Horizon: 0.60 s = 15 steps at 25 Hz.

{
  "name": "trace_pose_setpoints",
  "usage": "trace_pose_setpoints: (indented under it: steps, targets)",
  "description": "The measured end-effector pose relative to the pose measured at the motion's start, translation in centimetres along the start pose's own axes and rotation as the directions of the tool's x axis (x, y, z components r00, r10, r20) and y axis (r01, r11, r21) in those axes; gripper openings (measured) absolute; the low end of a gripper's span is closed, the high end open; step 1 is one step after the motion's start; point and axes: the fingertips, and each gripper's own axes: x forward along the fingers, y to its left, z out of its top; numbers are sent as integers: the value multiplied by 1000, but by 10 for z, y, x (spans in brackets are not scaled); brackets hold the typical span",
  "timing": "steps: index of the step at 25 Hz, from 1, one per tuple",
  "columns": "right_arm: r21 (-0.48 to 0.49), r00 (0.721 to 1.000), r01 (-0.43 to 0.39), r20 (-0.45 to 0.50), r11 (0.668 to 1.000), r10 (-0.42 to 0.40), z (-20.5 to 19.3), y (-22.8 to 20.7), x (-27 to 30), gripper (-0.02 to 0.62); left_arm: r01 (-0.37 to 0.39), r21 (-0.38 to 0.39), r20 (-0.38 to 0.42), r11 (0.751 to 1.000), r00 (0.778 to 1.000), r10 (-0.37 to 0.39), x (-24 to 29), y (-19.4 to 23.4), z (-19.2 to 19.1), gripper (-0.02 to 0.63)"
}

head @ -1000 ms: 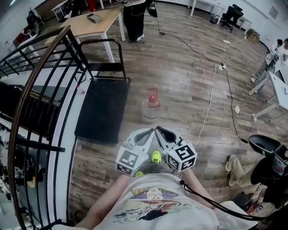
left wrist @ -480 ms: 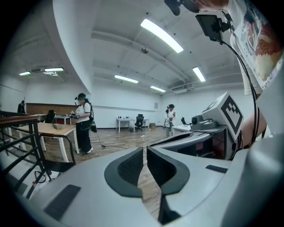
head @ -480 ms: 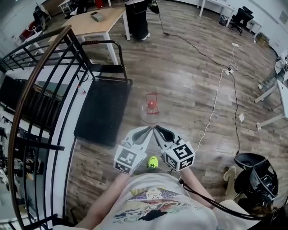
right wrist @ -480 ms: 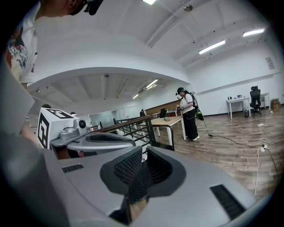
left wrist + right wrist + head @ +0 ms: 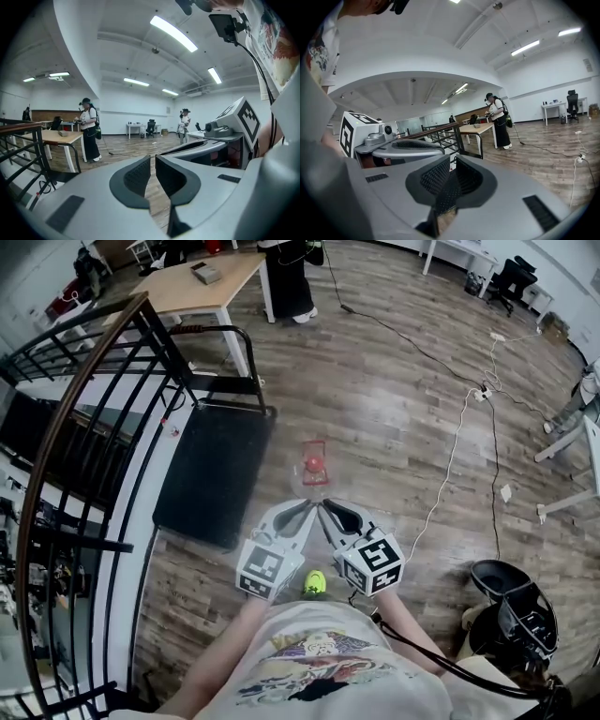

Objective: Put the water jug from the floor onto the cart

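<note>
While hovering just short of water jug [image 5: 315, 463], near cart [image 5: 210, 470]: holding nothing in left gripper [image 5: 302, 514] or right gripper [image 5: 336, 514], each clamped fully closed.

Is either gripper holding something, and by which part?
Nothing is held. Left gripper and right gripper are shut and empty; the water jug stands on the floor.

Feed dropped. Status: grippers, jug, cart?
Left hand-held gripper shut, empty. Right hand-held gripper shut, empty. Water jug on floor ahead. Cart left of it, nothing between.

Left gripper [image 5: 153, 160] jaws pressed together, nothing between them; person [image 5: 89, 130] stands by wooden table [image 5: 57, 137] beyond.
</note>
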Motion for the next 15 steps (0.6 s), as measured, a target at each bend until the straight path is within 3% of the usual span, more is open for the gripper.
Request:
trace_pose_setpoints:
  steps: [7,15]
  targets:
    - [-5,1000,-11,-13,1000,11,4,-6,19,31,-17,-7,-3,1000,1000,17,9,20,0,14]
    - [2,999,20,-40,1000,-19,9,-22,40,31,23,-22,-12,999,1000,-23,26,42,1,14]
